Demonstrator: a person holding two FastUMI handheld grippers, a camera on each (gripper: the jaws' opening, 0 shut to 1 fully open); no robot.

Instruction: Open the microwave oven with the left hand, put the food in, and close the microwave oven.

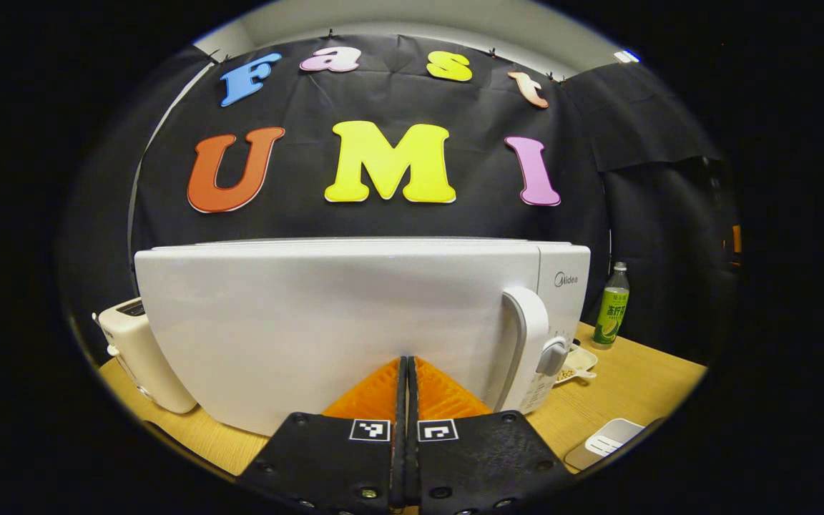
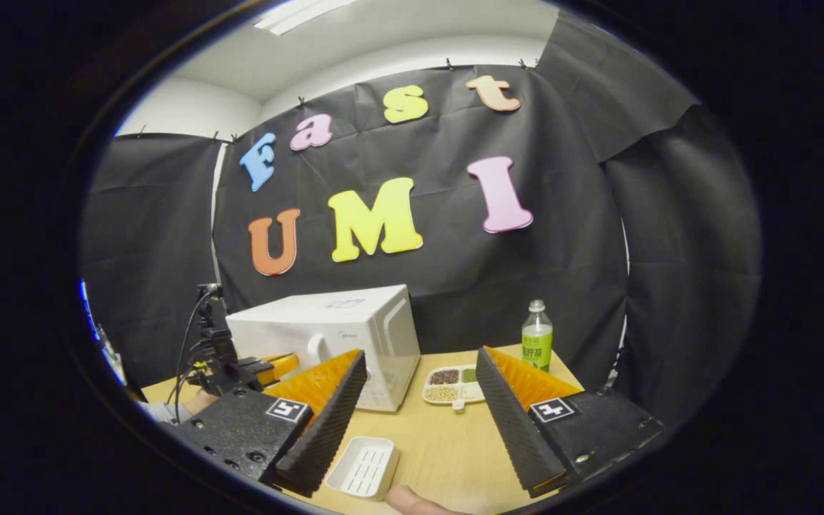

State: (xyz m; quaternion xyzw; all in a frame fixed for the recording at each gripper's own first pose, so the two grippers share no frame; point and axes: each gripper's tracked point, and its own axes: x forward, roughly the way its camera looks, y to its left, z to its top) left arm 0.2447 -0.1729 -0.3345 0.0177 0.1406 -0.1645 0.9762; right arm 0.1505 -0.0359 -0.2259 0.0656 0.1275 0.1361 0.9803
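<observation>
Microwave (image 1: 355,322) sat on wooden table (image 1: 634,386), door closed, handle (image 1: 526,343) on its right side. Left gripper (image 1: 406,372) was right in front of the door w/ fingers pressed together, nothing between them. Right gripper (image 2: 419,400) hung farther back, fingers wide apart, empty. Food dish (image 2: 453,384) lay just right of microwave; green bottle (image 2: 537,336) beyond it; white tray (image 2: 364,466) near; toaster (image 1: 140,357) at left.

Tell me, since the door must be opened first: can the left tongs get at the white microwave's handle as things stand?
Probably yes. The left tongs sit closed just before the white microwave's closed door, and the white curved handle stands slightly to their right with nothing between. They would need to open first.
</observation>
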